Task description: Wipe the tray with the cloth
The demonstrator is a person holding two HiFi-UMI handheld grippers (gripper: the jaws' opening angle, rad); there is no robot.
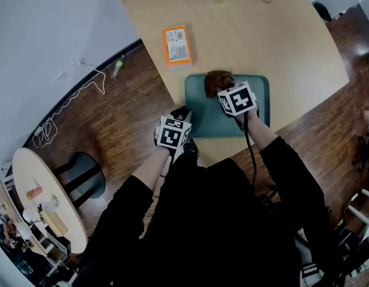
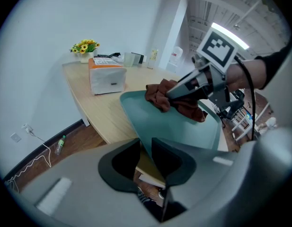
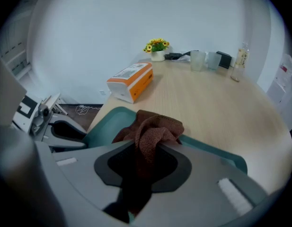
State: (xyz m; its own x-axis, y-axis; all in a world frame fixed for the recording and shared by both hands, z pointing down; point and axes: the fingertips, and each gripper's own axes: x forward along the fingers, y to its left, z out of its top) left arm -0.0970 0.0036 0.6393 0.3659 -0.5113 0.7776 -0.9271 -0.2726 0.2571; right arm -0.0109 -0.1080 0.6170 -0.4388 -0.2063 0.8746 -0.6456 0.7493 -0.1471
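We see a pale wooden table standing on a dark plank floor, a white wall beyond its left edge, and a round side table nearby.

Teal tray, brown cloth, orange-and-white box, pale wood table

Wooden table bears teal tray, orange box

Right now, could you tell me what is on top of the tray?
A brown cloth, pinched in the right tool, rests on the far part of the tray. The tray surface under it is covered.
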